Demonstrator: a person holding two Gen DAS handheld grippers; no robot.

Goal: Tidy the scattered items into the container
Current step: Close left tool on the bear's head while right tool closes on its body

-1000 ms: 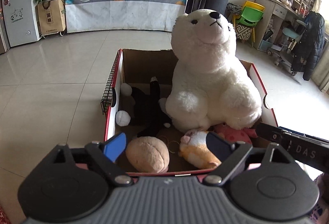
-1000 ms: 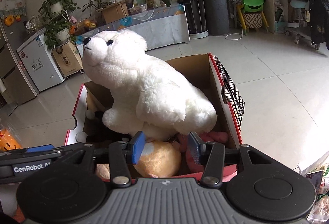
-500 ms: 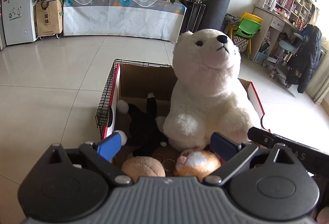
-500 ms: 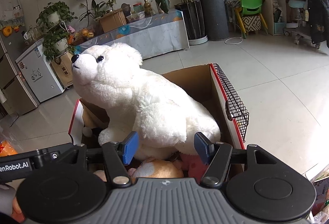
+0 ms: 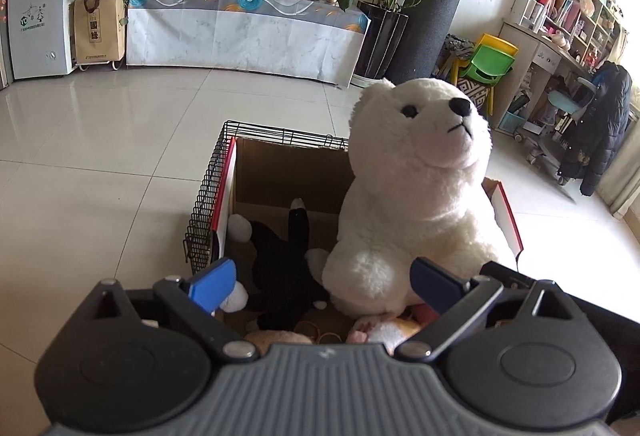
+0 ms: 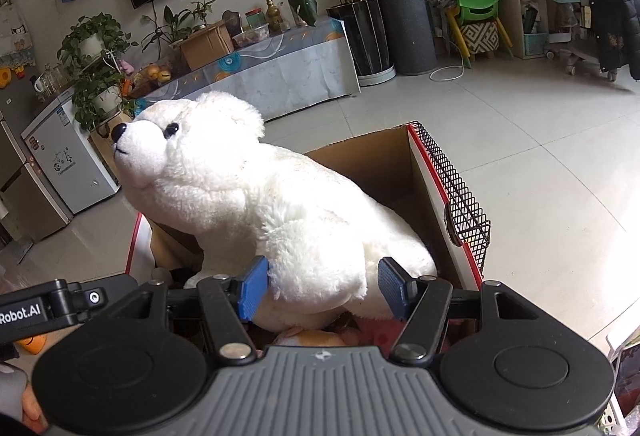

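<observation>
The left tool (image 5: pixel 322 284) stands wide with nothing between its pads; ahead of it and slightly below sits the cardboard box (image 5: pixel 280 171) on the floor, wire mesh (image 5: pixel 204 203) along the wall to the tool's left. Straight ahead inside lies a black-and-white soft toy (image 5: pixel 286 264), and ahead to the tool's right the big white bear (image 5: pixel 416 203) sits upright, its head well above the rim. Smaller plush toys lie under the tool's nose, too hidden to identify.

The right tool (image 6: pixel 322 290) is partly spread and holds nothing; the bear's rump fills the space just ahead between its pads, though whether the left pad (image 6: pixel 252 288) brushes the fur I cannot tell.

The main risk is the bear: it looks top-heavy and leans toward the box's far-left wall from the right tool, so a snagged tuft of fur could tip it out. A low pass could also catch the mesh.
</observation>
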